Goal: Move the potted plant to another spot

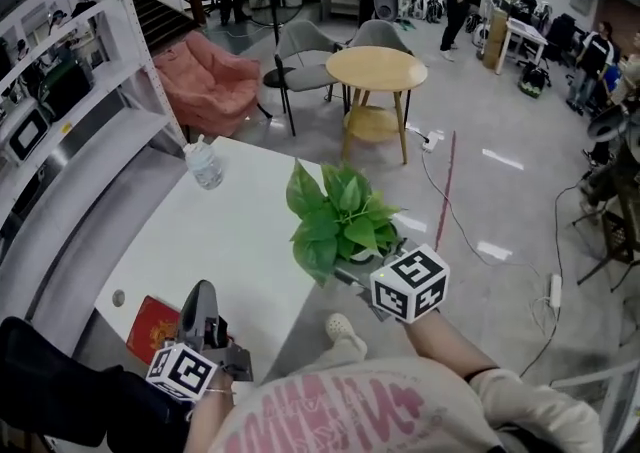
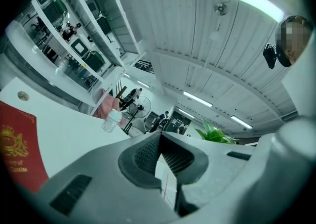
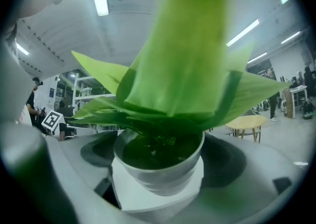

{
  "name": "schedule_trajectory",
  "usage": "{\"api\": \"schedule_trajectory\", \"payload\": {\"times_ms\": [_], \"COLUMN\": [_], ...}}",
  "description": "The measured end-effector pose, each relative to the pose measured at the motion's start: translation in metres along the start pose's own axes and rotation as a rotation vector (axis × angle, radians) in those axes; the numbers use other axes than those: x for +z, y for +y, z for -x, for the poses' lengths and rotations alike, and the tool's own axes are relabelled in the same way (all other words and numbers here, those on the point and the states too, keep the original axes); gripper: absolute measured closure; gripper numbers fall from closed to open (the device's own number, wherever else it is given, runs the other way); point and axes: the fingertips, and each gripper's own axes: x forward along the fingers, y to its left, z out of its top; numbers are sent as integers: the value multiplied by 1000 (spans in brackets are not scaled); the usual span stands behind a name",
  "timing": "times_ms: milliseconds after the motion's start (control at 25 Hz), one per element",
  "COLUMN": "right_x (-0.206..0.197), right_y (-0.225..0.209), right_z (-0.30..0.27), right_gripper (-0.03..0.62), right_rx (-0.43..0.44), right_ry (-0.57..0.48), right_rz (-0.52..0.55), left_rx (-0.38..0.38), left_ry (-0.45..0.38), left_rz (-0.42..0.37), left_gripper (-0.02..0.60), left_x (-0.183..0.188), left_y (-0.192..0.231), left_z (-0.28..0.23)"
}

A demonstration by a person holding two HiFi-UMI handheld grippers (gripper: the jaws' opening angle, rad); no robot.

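The potted plant (image 1: 340,221), broad green leaves in a small white pot (image 3: 159,167), is at the right edge of the white table (image 1: 215,246). My right gripper (image 1: 356,272) is shut on the pot; in the right gripper view the pot sits between the jaws of the right gripper (image 3: 160,171), and the leaves (image 3: 190,69) fill the upper frame. Whether the pot rests on the table or hangs above it, I cannot tell. My left gripper (image 1: 200,291) is low at the table's near edge, shut with nothing held; the left gripper (image 2: 160,138) has its pads pressed together.
A red booklet (image 1: 152,326) lies beside the left gripper. A plastic bottle (image 1: 205,163) stands at the table's far corner. A white shelf rack (image 1: 70,81) runs along the left. Beyond are a pink beanbag (image 1: 210,81), grey chairs, a round wooden table (image 1: 376,68) and people.
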Motion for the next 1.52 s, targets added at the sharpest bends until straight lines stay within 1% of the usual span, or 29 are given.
{"api": "schedule_trajectory", "payload": {"times_ms": [120,200,320,400,560,720,840,960,1040,1080,1200,1360,1520], "right_x": [4,6,9,10,15,23,47,70,74,73,67,63,52], "right_y": [-25,-39,-61,-80,-127,-169,-210,-249,-267,-275,-296,-320,-329], "right_z": [19,27,31,28,15,-1,-5,-11,-23,-31,-58,-94,-121], "right_gripper": [63,63,63,63,63,63,62,63,63,63,63,63,63], "right_rx": [-57,-93,-142,-163,-175,-172,-200,-224,-220,-212,-185,-137,-87], "right_ry": [-3,-11,-24,-26,-27,-21,-37,-68,-73,-70,-53,-37,-13], "right_rz": [-1,-3,-4,-13,-49,-70,-56,-52,-43,-41,-51,-79,-79], "left_rx": [-50,-97,-152,-165,-161,-156,-190,-214,-197,-183,-143,-86,-73], "left_ry": [45,71,85,84,82,73,63,86,107,112,112,128,111], "left_rz": [18,12,-10,-20,-21,0,-38,-91,-119,-119,-92,-79,-80], "left_gripper": [578,578,578,578,578,578,578,578,578,578,578,578,578], "left_x": [-19,-27,-30,-30,-31,-35,-30,-35,-41,-43,-47,-55,-57], "left_y": [-15,-26,-36,-38,-41,-39,-51,-56,-47,-41,-21,-2,13], "left_z": [-25,-41,-65,-84,-132,-184,-224,-262,-283,-291,-309,-333,-354]}}
